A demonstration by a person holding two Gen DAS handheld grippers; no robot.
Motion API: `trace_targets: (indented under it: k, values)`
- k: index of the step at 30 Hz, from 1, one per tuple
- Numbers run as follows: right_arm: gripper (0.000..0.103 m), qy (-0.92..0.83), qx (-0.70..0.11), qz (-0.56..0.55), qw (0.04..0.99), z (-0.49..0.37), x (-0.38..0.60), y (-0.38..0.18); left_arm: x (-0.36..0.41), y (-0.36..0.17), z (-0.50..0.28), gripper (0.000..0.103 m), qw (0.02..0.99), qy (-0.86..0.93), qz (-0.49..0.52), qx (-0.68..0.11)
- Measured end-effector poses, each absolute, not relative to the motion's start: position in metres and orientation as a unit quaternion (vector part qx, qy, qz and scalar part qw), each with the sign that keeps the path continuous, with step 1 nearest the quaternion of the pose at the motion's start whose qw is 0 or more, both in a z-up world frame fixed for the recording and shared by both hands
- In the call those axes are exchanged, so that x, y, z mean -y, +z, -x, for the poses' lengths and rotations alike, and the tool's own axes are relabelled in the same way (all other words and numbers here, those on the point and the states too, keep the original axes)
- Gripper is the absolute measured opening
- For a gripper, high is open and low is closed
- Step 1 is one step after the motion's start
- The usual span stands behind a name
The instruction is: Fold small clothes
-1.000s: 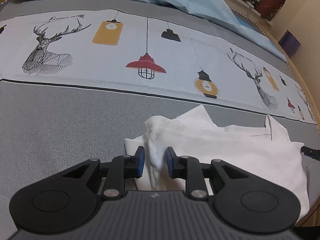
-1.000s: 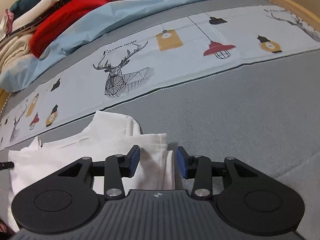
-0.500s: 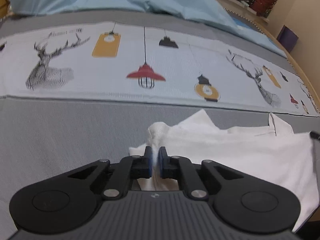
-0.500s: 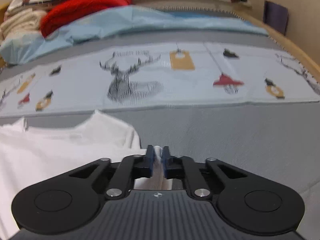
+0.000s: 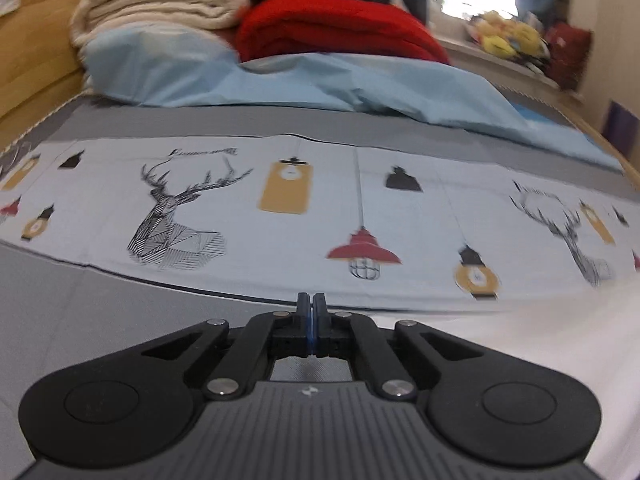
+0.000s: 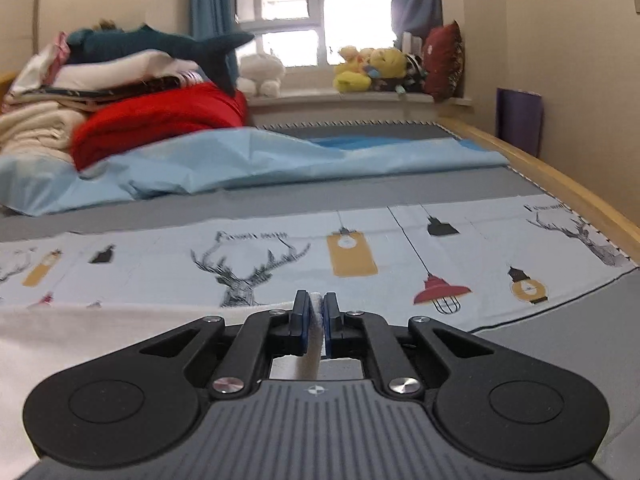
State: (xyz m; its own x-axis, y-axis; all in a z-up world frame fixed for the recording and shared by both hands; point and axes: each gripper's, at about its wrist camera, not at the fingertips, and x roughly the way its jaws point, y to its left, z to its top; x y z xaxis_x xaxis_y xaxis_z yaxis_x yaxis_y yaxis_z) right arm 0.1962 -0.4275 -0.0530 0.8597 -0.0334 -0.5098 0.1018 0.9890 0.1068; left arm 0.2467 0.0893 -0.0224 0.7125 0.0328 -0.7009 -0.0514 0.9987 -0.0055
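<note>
A white garment (image 6: 60,344) is held over the bed (image 6: 540,364), a grey cover with a pale printed band of deer and lamps. In the right wrist view, the right gripper (image 6: 316,312) is closed tight on a bunched strip of the white cloth, which shows between the blue pads and runs back beneath the fingers (image 6: 301,316); the rest of the garment spreads away to the left of that view. In the left wrist view, the left gripper (image 5: 311,312) is closed until the pads nearly meet. No cloth is visible between them, so it cannot be told whether an edge is pinched there, although the white garment (image 5: 560,360) lies just to the right of the fingers (image 5: 320,316).

The step in hand is judged to be the carrying over of a fold, with both edges apparently lifted together. For a clean fold, the two grippers should be kept level and evenly apart, so that the held edge is drawn taut without stretching. The edge should be carried across and laid down flush with the opposite edge before the grip is let go. A slip on the left side would leave the fold skewed, so that hold should be checked.
</note>
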Motion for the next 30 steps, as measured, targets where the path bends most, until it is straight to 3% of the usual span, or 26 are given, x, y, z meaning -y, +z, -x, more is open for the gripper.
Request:
trace_targets:
  k: [6,9,10,13,17,19,20,21,27,30]
  values:
    - [0.008,-0.060,-0.350,-0.040,0.934,-0.229,0.414,-0.090,-0.102,-0.036,-0.255,0.006,0.894,-0.047,0.105,-0.434]
    - [0.009,-0.081,-0.389,-0.080,0.914,-0.235,0.426,-0.102,-0.105,-0.050,-0.261,0.028,0.873,-0.061,0.139,-0.463]
    - [0.011,-0.077,-0.389,-0.097,0.913,-0.233,0.429,-0.101,-0.104,-0.053,-0.263,0.031,0.873,-0.060,0.139,-0.464]
    - [0.027,-0.050,-0.396,-0.117,0.909,-0.228,0.433,-0.103,-0.100,-0.063,-0.270,0.043,0.864,-0.066,0.158,-0.473]
    - [0.027,-0.039,-0.422,-0.130,0.896,-0.226,0.435,-0.117,-0.089,-0.078,-0.276,0.041,0.858,-0.064,0.151,-0.486]
    - [0.026,-0.039,-0.422,-0.133,0.896,-0.227,0.435,-0.119,-0.084,-0.078,-0.275,0.013,0.866,-0.067,0.133,-0.478]
    - [0.015,-0.038,-0.417,-0.132,0.898,-0.228,0.434,-0.119,-0.081,-0.076,-0.274,0.007,0.871,-0.068,0.119,-0.472]
    - [0.000,-0.038,-0.411,-0.127,0.902,-0.228,0.433,-0.117,-0.079,-0.071,-0.272,0.007,0.880,-0.067,0.102,-0.458]
    - [0.000,-0.053,-0.304,-0.122,0.943,-0.221,0.430,-0.081,-0.077,-0.050,-0.262,0.007,0.915,-0.042,0.053,-0.397]
    - [0.000,-0.058,-0.316,-0.126,0.938,-0.227,0.428,-0.085,-0.078,-0.056,-0.265,0.007,0.909,-0.033,0.050,-0.413]
